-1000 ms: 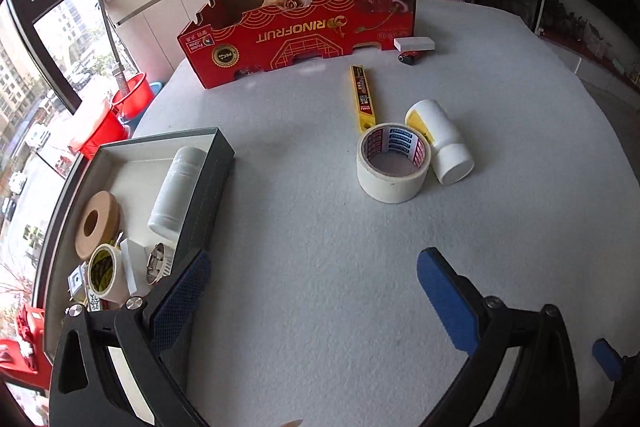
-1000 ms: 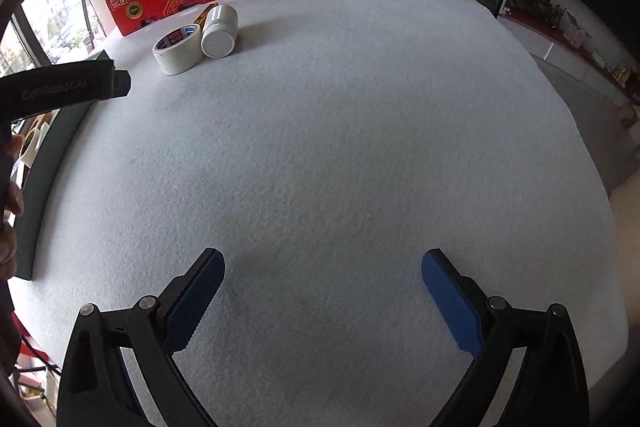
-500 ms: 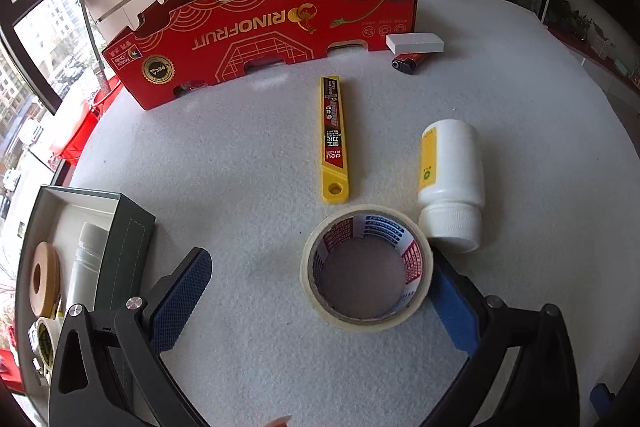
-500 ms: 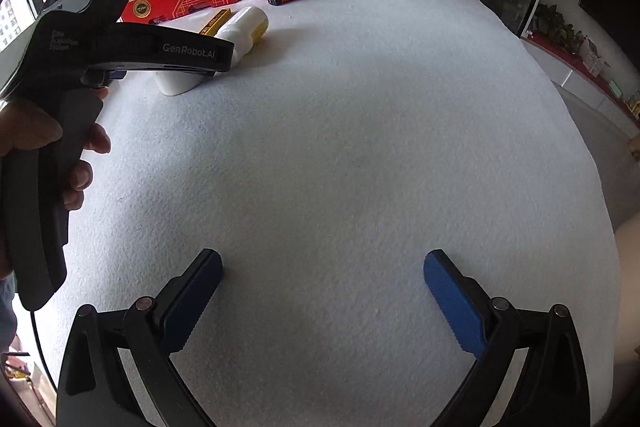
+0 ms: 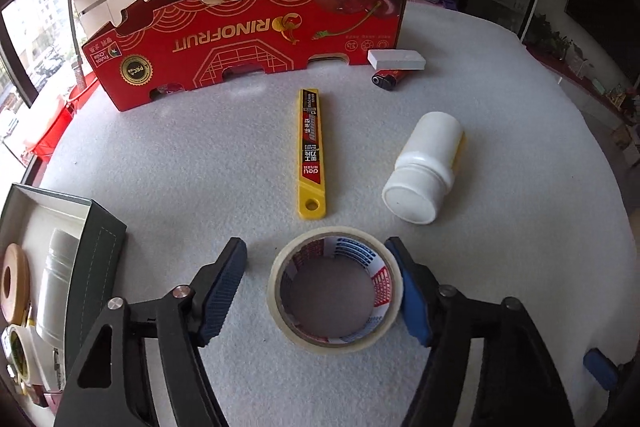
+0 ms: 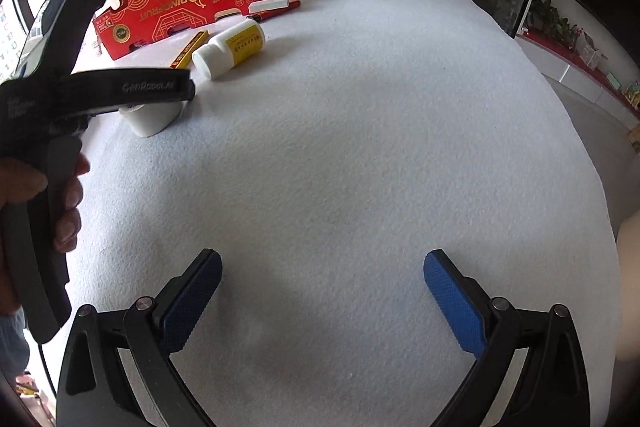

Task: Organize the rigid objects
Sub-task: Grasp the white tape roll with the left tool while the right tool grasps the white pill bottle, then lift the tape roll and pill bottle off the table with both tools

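A cream tape roll (image 5: 280, 297) lies flat on the white table between the fingers of my left gripper (image 5: 320, 287), which is open; the right finger touches the roll's side and the left finger stands apart. Beyond it lie a yellow utility knife (image 5: 310, 151) and a white bottle (image 5: 424, 167) on its side. The bottle (image 6: 232, 47) and part of the roll (image 6: 152, 117) show in the right wrist view, behind the left gripper's body. My right gripper (image 6: 322, 301) is open and empty over bare table.
A red fruit carton (image 5: 248, 35) stands at the back, with a white eraser (image 5: 396, 59) and a lighter (image 5: 388, 79) beside it. A dark green box (image 5: 100, 255) at the left edge holds a white bottle, tape rolls and small items.
My left gripper has moved from beside the green box toward the tape roll and now straddles it, its fingers narrower than before. The right gripper has barely moved.
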The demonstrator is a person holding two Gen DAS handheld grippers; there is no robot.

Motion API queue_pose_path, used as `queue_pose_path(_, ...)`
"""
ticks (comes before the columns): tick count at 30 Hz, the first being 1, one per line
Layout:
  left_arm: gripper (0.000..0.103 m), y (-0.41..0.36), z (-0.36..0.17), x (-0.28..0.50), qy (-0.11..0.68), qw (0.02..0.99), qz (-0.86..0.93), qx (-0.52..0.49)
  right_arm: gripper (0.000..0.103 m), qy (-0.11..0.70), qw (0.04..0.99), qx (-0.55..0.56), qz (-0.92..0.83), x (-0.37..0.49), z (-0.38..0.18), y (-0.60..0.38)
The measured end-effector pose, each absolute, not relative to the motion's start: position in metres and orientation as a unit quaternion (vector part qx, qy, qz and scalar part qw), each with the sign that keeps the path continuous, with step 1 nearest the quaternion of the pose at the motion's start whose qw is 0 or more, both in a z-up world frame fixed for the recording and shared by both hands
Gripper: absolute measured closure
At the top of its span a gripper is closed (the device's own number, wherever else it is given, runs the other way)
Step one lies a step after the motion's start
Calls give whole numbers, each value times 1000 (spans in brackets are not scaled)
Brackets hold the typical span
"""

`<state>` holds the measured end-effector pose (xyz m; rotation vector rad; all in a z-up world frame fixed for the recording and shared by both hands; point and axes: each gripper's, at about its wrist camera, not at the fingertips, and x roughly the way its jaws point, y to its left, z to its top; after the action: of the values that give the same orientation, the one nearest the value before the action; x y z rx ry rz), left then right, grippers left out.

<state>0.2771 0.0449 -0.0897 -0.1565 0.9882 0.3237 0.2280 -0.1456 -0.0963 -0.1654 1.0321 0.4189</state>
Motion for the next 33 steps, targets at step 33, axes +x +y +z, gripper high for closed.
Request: queue_pose_path(33, 46, 25, -92, 142, 455, 872, 160, -77, 33, 447, 852, -140, 235, 261, -92, -94)
